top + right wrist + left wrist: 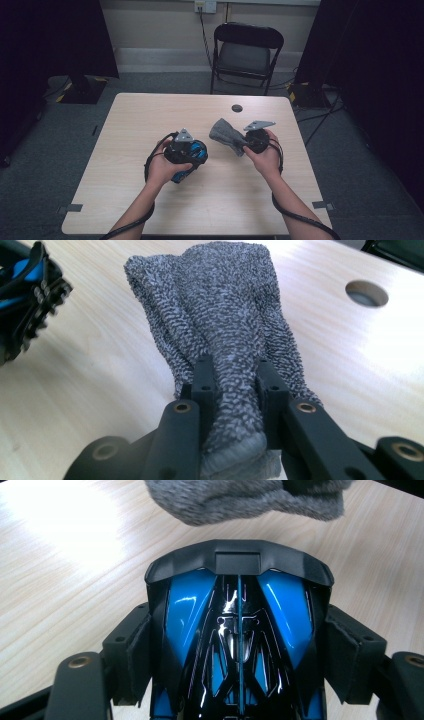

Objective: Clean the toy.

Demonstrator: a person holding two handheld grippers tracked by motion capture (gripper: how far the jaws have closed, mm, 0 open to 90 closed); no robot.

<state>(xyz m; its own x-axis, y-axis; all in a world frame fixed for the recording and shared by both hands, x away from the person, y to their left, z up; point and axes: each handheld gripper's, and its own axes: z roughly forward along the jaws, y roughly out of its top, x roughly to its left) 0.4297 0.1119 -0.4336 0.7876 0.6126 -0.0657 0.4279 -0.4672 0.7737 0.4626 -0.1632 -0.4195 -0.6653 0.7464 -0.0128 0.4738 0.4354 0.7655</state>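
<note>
I am lifting a grey knitted sock (225, 325) pinched in my right hand-held gripper (234, 385) while my left hand-held gripper (240, 640) is clamping a blue-black shoe (235, 630) over the desk (150, 115); next, I judge, bringing the sock to the shoe

free: bare table (150, 115) all round | obstacle: chair (246, 50) beyond far edge

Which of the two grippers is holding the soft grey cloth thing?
The right gripper: its jaws pinch the grey knitted cloth. The left gripper instead clamps a glossy blue and black object.
</note>
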